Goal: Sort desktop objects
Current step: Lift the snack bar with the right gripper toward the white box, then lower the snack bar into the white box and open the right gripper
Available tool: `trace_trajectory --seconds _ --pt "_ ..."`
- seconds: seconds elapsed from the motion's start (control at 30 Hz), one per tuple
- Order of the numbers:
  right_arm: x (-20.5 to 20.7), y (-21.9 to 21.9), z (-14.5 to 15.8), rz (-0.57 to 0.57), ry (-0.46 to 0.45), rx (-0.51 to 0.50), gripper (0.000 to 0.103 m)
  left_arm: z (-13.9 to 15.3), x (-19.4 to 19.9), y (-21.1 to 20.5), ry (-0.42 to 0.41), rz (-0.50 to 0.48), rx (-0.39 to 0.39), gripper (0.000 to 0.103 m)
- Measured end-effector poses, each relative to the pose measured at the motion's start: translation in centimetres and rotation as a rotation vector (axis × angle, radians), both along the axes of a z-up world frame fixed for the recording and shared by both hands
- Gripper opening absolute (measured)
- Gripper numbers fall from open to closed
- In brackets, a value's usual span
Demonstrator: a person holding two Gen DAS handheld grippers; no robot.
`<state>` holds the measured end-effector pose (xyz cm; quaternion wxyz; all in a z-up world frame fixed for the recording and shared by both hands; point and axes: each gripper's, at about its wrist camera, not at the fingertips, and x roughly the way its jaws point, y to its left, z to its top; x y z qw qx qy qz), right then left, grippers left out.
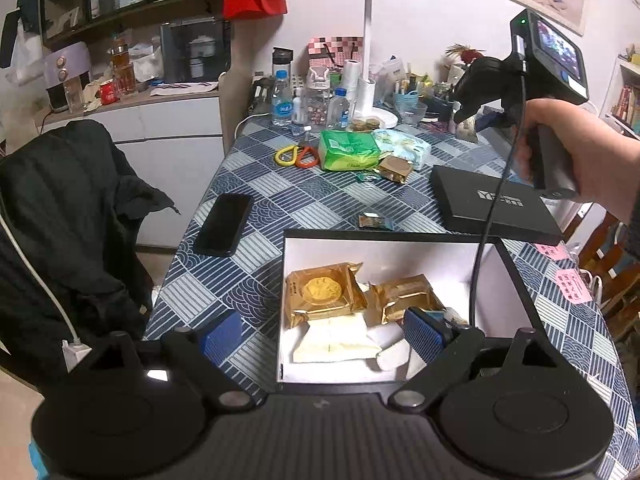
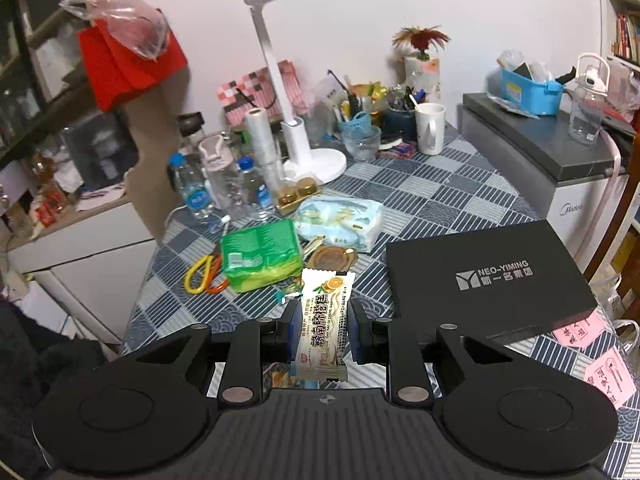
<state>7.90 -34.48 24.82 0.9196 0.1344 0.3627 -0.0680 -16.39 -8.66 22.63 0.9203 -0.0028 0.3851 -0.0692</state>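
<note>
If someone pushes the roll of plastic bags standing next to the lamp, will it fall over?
Probably yes. The roll of plastic bags stands upright, tall and thin on a small base, so a push near its top would likely tip it. It looks light, just thin film. Once down, its round shape might let it roll toward the water bottles or against the lamp's base.

The black box lid (image 2: 486,276) carries a grey logo with "NEO-YIMING" and a line of Chinese characters beneath it. The white appliance (image 2: 580,208) at the right shows the brand "Midea" on its front. The snack packet (image 2: 325,320) bears large Chinese characters running along its length, and the 2 pink notes (image 2: 596,350) carry red handwriting too small to read.
</note>
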Motion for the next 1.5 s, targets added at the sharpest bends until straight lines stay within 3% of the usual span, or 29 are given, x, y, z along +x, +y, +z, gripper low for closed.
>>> trace_trajectory --seconds 0.33,0.83,1.2,1.5 --pt "-6.2 -0.1 -0.1 0.027 0.002 0.074 0.024 -0.1 -1.3 -0.2 -0.002 -0.042 0.010 0.103" --pt "-14.3 1.8 -5.5 0.065 0.110 0.101 0.024 -0.2 -2.2 0.4 -0.012 -0.077 0.005 0.103" --pt "-16.4 3.8 -13.2 0.065 0.279 0.077 0.024 -0.2 -2.5 0.9 -0.014 -0.061 0.004 0.103" --pt "-16.6 4.3 -14.9 0.062 0.314 0.052 0.024 -0.3 -2.7 1.0 -0.009 -0.049 0.006 0.103"
